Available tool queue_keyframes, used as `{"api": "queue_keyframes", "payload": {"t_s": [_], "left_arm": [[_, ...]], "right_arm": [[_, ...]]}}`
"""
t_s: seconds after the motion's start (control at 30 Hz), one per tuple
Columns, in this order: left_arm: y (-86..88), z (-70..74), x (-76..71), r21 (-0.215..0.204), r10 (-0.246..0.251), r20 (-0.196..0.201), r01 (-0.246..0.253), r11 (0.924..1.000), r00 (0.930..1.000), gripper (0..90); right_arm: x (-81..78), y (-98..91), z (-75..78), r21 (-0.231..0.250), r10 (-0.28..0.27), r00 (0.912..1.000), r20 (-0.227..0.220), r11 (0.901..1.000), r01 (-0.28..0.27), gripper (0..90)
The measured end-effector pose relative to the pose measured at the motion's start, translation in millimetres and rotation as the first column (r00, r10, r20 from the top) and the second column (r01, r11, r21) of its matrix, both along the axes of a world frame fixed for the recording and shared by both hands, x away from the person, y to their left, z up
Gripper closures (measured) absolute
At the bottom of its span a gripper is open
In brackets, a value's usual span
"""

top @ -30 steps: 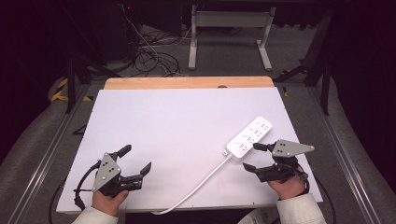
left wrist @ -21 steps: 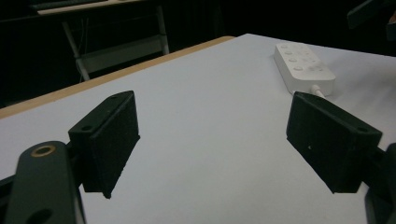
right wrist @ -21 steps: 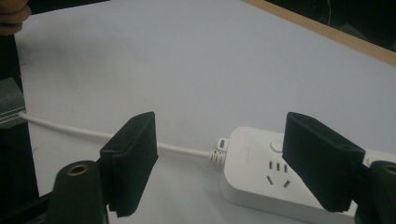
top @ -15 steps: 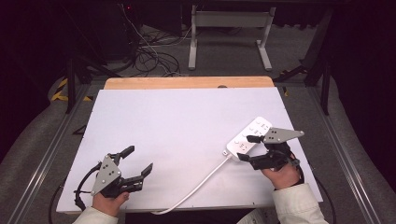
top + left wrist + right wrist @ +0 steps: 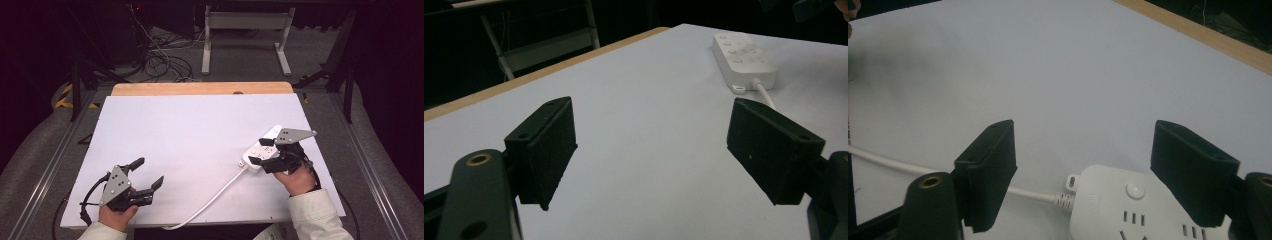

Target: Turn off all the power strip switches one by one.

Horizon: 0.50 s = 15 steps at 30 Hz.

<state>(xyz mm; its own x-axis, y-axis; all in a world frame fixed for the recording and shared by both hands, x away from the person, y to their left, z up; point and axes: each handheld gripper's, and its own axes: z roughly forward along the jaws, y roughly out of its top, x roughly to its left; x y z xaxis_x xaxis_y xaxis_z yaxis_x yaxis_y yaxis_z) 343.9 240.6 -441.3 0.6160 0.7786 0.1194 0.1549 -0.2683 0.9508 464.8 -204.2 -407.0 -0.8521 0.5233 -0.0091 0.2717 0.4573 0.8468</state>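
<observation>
A white power strip (image 5: 264, 146) lies on the right side of the white table top (image 5: 200, 135), and its white cable (image 5: 215, 196) runs down to the front edge. My right gripper (image 5: 261, 150) hovers open over the strip's cable end. In the right gripper view the power strip (image 5: 1143, 210) lies low between the jaws, with its round button and sockets showing. My left gripper (image 5: 148, 174) stands open near the front left of the table, with nothing in it. The left gripper view has the power strip (image 5: 744, 60) far off at the upper right.
A bare wooden strip (image 5: 200, 88) runs along the table's far edge. Beyond it stand a metal frame (image 5: 245, 35) and loose cables (image 5: 160, 60) on the floor. Metal rails flank the table on both sides.
My right gripper has moved forward and left, from beside the strip's near end to above its cable end. The left gripper has stayed almost still.
</observation>
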Motion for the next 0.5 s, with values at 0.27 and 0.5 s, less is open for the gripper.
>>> {"api": "queue_keyframes", "payload": {"t_s": [0.27,0.5], "left_arm": [[-2.2,0.3,-1.9,0.04,0.003,0.02,-0.004,0.9992,0.9998,21.6],[-1.6,0.8,-3.4,0.031,0.01,0.018,-0.011,0.9995,0.9998,21.1]], "right_arm": [[4.1,5.0,-0.1,-0.029,-0.015,0.9999,0.002,0.9995,0.015,32.6],[0.4,9.5,4.0,-0.106,-0.06,0.9963,0.061,0.9921,0.067,58.6]]}}
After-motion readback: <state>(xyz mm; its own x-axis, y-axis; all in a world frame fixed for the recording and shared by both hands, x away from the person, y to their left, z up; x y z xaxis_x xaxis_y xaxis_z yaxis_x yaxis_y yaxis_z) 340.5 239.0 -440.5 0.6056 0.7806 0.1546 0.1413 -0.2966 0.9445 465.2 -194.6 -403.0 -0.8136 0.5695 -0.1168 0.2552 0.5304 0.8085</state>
